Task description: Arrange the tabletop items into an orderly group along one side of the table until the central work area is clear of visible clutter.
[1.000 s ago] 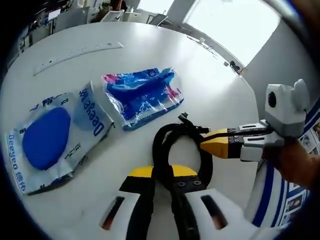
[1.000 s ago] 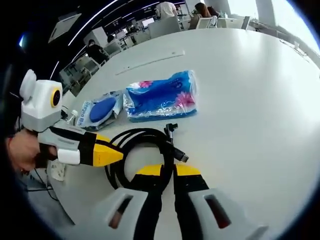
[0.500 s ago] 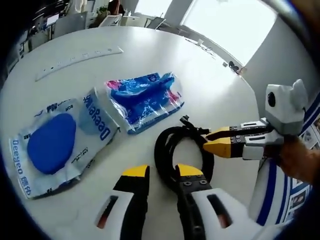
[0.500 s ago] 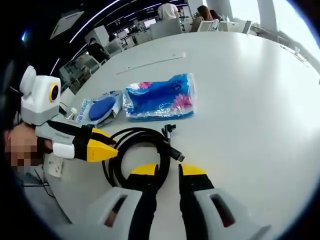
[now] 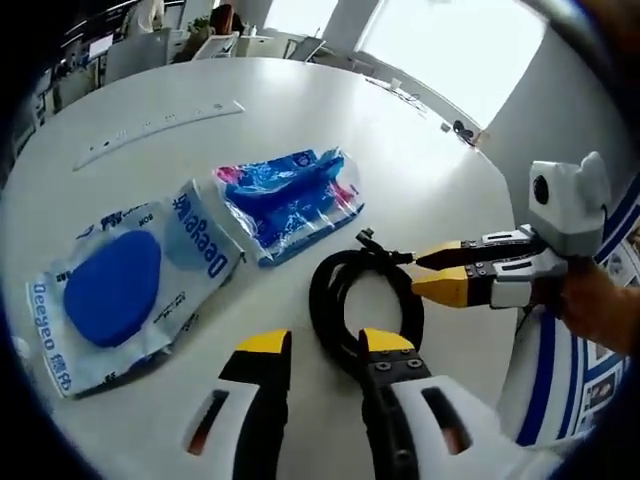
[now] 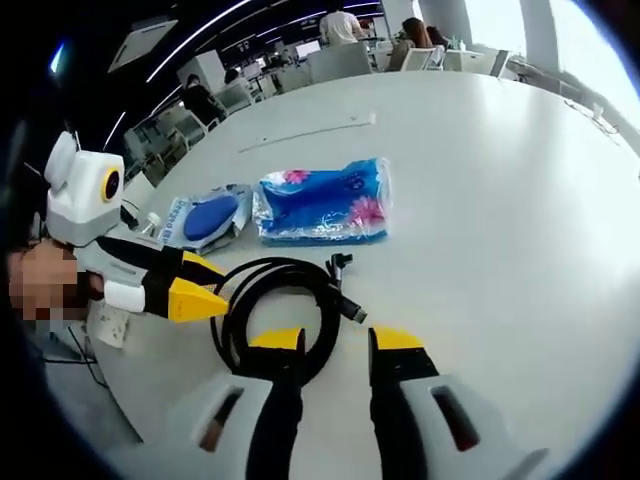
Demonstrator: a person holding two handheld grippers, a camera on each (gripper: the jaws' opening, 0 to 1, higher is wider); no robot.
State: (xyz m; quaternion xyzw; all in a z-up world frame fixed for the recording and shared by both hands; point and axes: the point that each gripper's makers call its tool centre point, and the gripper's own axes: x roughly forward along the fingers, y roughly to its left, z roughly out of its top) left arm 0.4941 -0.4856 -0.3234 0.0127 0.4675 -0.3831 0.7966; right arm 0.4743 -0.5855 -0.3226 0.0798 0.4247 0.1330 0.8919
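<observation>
A: Cable coil (image 5: 352, 300) lies flat on the white surface (image 5: 300, 120), black, looped, its plug ends pointing toward the blue tissue pack (image 5: 288, 198). We log the left hand-held gripper (image 5: 318, 352) with its jaws parted, one yellow tip either side of the coil's near edge, nothing clamped.

B: Agreed. In the right gripper view the right hand-held gripper (image 6: 335, 345) also stands open; its left tip sits over the coil's (image 6: 280, 305) rim, its right tip on bare surface (image 6: 500, 200). We see no grip on anything.

A: We note the tissue pack (image 6: 322, 203) just beyond the coil, and the clear pouch with a blue pad (image 5: 120, 285) beside it, the two touching at one edge.

B: A long white strip (image 5: 160, 122) lies farther off, well apart from the rest. From the left gripper view the right hand-held gripper's tips reach the coil's far side, near the plugs.
</observation>
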